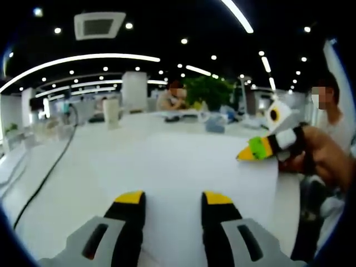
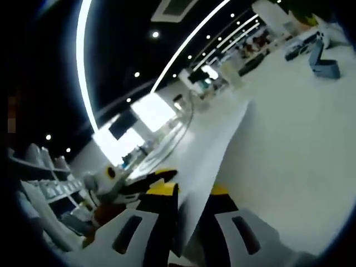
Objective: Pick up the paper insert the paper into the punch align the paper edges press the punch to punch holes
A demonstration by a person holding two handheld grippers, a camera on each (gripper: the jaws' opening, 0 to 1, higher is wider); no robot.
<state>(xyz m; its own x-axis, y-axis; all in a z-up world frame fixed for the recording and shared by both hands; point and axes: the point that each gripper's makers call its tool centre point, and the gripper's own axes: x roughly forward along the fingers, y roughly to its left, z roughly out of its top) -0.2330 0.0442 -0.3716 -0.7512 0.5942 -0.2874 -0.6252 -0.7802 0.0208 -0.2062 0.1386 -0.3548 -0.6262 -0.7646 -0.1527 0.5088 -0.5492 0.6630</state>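
The left tool (image 1: pixel 173 199) rises with its yellow-tipped jaws spread, and a white sheet of paper (image 1: pixel 183 161) spans the space beyond and between them. Whether those jaws pinch its near edge or merely lie against it, I cannot tell. In the right gripper view the right tool (image 2: pixel 192 192) has its jaws either side of the paper (image 2: pixel 219 150), seen edge-on as a thin tilted sheet running away from the tips; the jaws look pressed on it, pinching the sheet. In the left gripper view that same right tool (image 1: pixel 257 149) comes in at the paper's right edge, its yellow and green tip touching the sheet, with a person's hand (image 1: pixel 325 153) behind it.

The step in hand is the pick-up: the paper is lifted off the white surface (image 1: pixel 83 156) and held in the air. I see no punch I can name, so the next move calls for finding it and steering one straight edge of the sheet toward its slot, keeping the sheet taut and level between the two tools so it does not sag or buckle.

Around the paper, a black cable (image 1: pixel 53 167) trails over the surface to the paper's left. Beyond the paper's far edge stand a pale cup-like thing (image 1: pixel 110 113) and a small grey-blue object (image 1: pixel 215 124). A seated person (image 1: pixel 169 97) and a green plant (image 1: pixel 208 92) lie further back. None of these crowds the sheet; the cable is the nearest thing to snag.
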